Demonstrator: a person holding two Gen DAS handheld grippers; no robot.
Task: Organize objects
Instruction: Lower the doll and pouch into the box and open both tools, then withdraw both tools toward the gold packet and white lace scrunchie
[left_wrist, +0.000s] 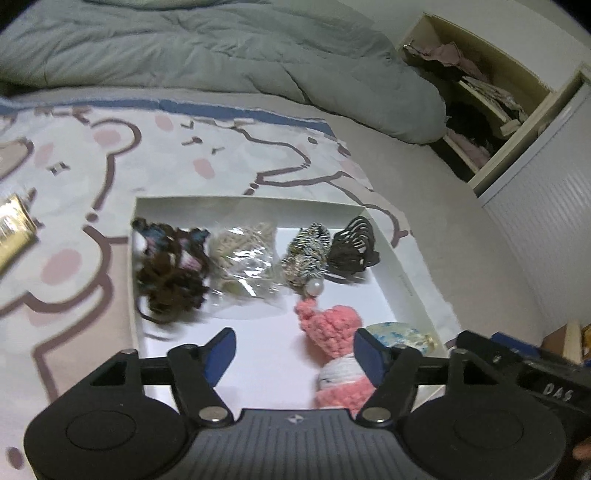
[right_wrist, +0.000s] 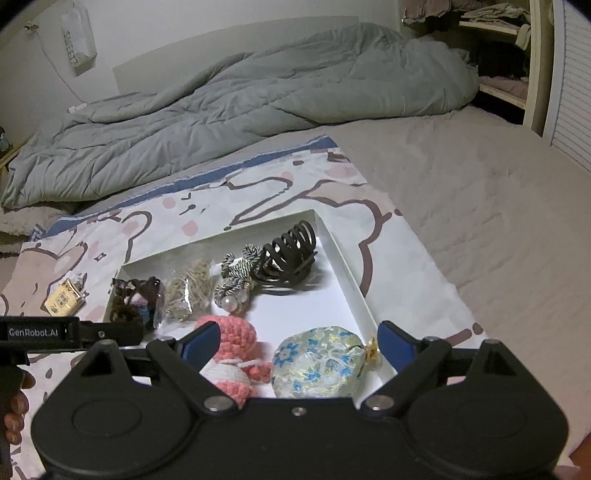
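Note:
A shallow white box (left_wrist: 404, 273) (right_wrist: 343, 266) lies on a cartoon-print cloth on the bed. In it lie a brown crochet piece (left_wrist: 170, 273) (right_wrist: 136, 299), a clear bag of tan bands (left_wrist: 243, 258) (right_wrist: 190, 290), a striped scrunchie with a pearl (left_wrist: 306, 254) (right_wrist: 234, 284), a black claw clip (left_wrist: 354, 245) (right_wrist: 290, 256), a pink crochet doll (left_wrist: 332, 332) (right_wrist: 236, 345) and a floral pouch (left_wrist: 400, 334) (right_wrist: 317, 363). My left gripper (left_wrist: 295, 350) is open and empty over the box's near part, the doll by its right finger. My right gripper (right_wrist: 299, 343) is open and empty, straddling the doll and pouch.
A gold packet (left_wrist: 11, 229) (right_wrist: 64, 301) lies on the cloth left of the box. A grey duvet (left_wrist: 221, 48) (right_wrist: 240, 99) is bunched at the back. An open shelf with clothes (left_wrist: 476, 103) stands at the right. The left gripper's body (right_wrist: 70, 332) shows at the right wrist view's left edge.

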